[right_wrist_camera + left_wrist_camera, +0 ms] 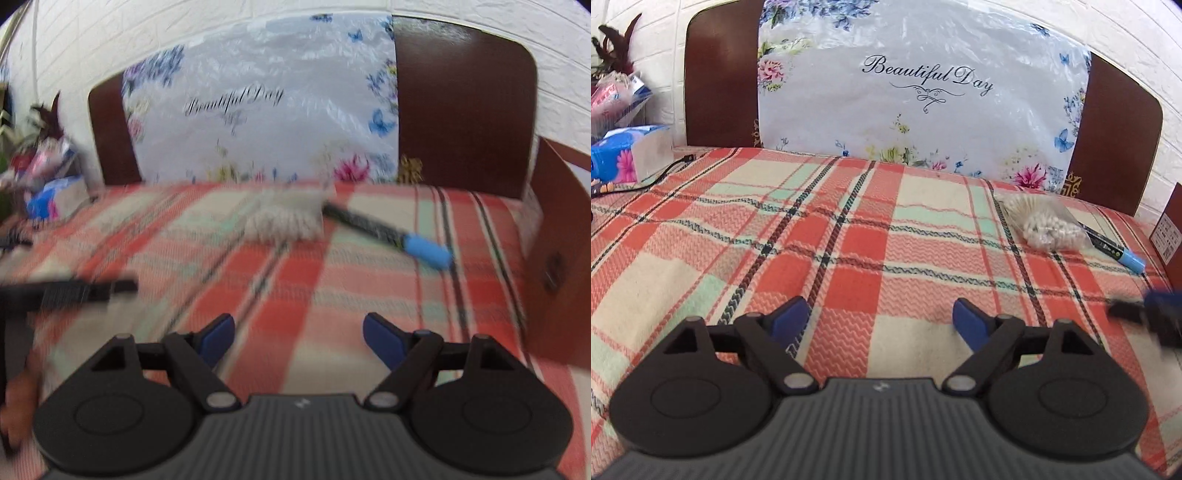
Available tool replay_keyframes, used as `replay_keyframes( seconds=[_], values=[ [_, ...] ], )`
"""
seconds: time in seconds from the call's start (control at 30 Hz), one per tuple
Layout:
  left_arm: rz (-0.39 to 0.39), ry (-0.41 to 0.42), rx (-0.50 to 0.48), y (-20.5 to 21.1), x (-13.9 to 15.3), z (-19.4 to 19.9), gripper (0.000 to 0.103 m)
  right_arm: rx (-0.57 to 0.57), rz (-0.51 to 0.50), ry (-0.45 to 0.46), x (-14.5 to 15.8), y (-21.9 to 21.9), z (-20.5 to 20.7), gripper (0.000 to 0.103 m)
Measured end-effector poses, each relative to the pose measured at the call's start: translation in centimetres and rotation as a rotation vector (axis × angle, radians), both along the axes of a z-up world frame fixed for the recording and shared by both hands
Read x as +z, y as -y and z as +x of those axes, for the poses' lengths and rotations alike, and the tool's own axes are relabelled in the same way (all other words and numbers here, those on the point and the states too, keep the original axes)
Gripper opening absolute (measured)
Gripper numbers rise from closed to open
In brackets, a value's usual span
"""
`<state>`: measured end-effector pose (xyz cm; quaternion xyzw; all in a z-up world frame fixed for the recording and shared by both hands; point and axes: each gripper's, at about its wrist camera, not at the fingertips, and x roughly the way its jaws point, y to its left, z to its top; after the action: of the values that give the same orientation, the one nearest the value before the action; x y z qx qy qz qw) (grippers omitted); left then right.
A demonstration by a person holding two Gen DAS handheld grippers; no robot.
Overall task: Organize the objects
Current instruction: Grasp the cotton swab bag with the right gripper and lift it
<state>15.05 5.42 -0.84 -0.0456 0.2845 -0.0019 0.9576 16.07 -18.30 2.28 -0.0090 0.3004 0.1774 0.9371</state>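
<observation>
A clear bag of cotton swabs (1043,225) lies on the plaid bed cover (849,240) at the far right, with a black marker with a light blue cap (1115,245) just right of it. My left gripper (879,319) is open and empty above the cover. In the blurred right wrist view the swab bag (286,218) and the marker (391,234) lie ahead of my right gripper (299,338), which is open and empty. The right gripper also shows blurred at the right edge of the left wrist view (1152,314).
A floral "Beautiful Day" pillow (923,92) leans on the brown headboard (720,81). A brown box (557,266) stands at the right bed edge. A blue tissue pack (624,155), a black cable (661,177) and clutter sit at the left.
</observation>
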Motion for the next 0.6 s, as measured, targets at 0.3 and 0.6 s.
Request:
replay_keyframes(
  seconds=[0.3, 0.6],
  values=[
    [-0.002, 0.002, 0.0, 0.2, -0.2, 0.2, 0.088, -0.044, -0.059, -0.055, -1.3, -6.0, 11.1, 0.063],
    [-0.003, 0.002, 0.0, 0.2, -0.2, 0.4, 0.088, 0.016, -0.046, -0.038, -1.5, -1.3, 1.6, 0.045]
  ],
)
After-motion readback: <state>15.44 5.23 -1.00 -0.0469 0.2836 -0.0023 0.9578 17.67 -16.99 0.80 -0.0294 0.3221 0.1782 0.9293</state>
